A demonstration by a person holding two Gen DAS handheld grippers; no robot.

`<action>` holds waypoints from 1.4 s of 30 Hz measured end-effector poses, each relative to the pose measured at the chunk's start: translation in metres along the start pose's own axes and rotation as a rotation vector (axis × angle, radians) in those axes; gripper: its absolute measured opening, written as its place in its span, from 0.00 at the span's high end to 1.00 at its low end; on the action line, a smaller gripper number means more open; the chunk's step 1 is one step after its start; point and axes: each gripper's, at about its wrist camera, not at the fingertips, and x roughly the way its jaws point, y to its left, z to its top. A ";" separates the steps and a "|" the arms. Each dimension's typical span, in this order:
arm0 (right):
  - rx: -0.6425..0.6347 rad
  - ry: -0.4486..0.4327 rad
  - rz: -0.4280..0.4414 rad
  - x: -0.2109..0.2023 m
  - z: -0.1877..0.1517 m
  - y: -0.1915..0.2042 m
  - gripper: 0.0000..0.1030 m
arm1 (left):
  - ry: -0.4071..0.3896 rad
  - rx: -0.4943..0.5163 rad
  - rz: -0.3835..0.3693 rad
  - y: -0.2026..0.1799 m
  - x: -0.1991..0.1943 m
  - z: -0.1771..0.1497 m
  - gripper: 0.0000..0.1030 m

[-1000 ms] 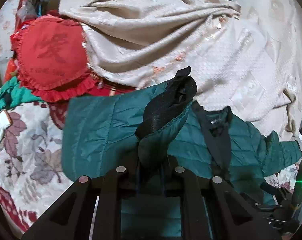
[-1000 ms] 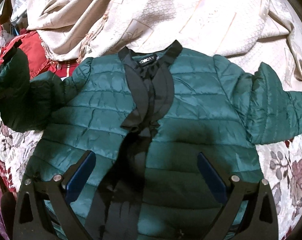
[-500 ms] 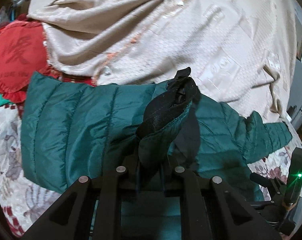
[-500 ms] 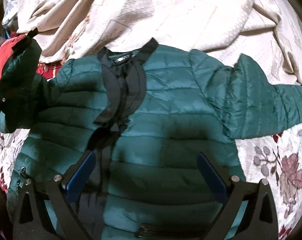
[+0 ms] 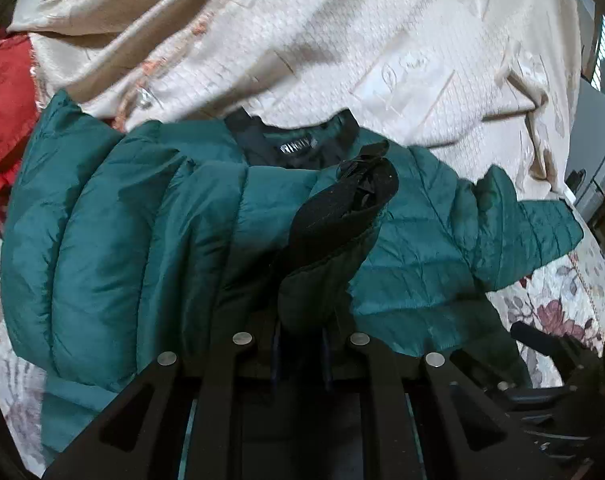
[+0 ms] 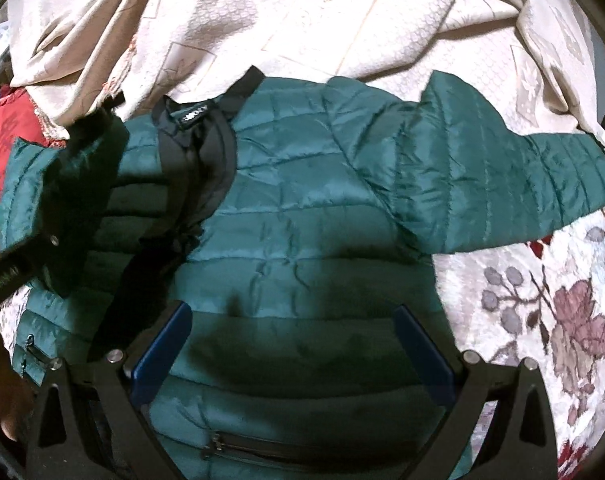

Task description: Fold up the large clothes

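A dark green quilted jacket [image 6: 302, 216] with black trim lies face up on the bed, collar away from me. My left gripper [image 5: 300, 328] is shut on the black-edged cuff [image 5: 342, 208] of the jacket's left sleeve [image 5: 114, 240] and holds it over the chest; it shows at the left in the right wrist view [image 6: 58, 216]. My right gripper [image 6: 290, 344] is open and empty, just above the jacket's lower front. The other sleeve [image 6: 502, 184] lies stretched out to the right.
A cream bedspread [image 6: 302, 20] is bunched behind the jacket. A red frilled cushion [image 5: 2, 112] lies at the far left. A floral quilt [image 6: 542, 300] covers the bed on the right. The right gripper's body shows at the lower right of the left wrist view [image 5: 550, 364].
My left gripper has carried the sleeve cuff to the right, across the jacket's front, so the sleeve now folds over the chest. My right gripper has moved a little lower over the jacket.
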 end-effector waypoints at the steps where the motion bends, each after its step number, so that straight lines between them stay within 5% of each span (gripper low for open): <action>1: 0.006 0.001 -0.002 0.000 0.000 -0.002 0.00 | 0.007 0.004 -0.002 -0.002 0.005 -0.002 1.00; 10: 0.091 0.038 0.002 0.008 -0.008 -0.028 0.00 | 0.048 0.011 -0.108 -0.012 0.028 -0.016 0.98; 16: 0.143 0.037 0.028 0.004 -0.008 -0.035 0.00 | 0.071 -0.001 -0.223 -0.007 0.014 -0.015 0.64; 21: 0.201 0.016 0.066 -0.006 -0.004 -0.038 0.00 | 0.043 0.022 -0.249 0.009 -0.023 -0.020 0.59; 27: 0.226 -0.001 0.158 -0.010 0.003 -0.018 0.00 | -0.019 0.002 -0.159 0.056 -0.064 -0.028 0.59; 33: 0.106 0.030 0.204 0.011 0.016 0.036 0.01 | -0.078 -0.089 -0.020 0.117 -0.080 -0.027 0.59; 35: 0.105 0.072 0.220 0.029 0.020 0.046 0.13 | -0.066 -0.135 0.007 0.136 -0.077 -0.029 0.59; 39: 0.068 0.098 0.219 0.053 0.020 0.061 0.69 | -0.054 -0.189 0.033 0.159 -0.073 -0.036 0.59; 42: -0.013 0.035 0.177 0.040 0.027 0.070 0.78 | -0.052 -0.198 0.053 0.169 -0.069 -0.039 0.59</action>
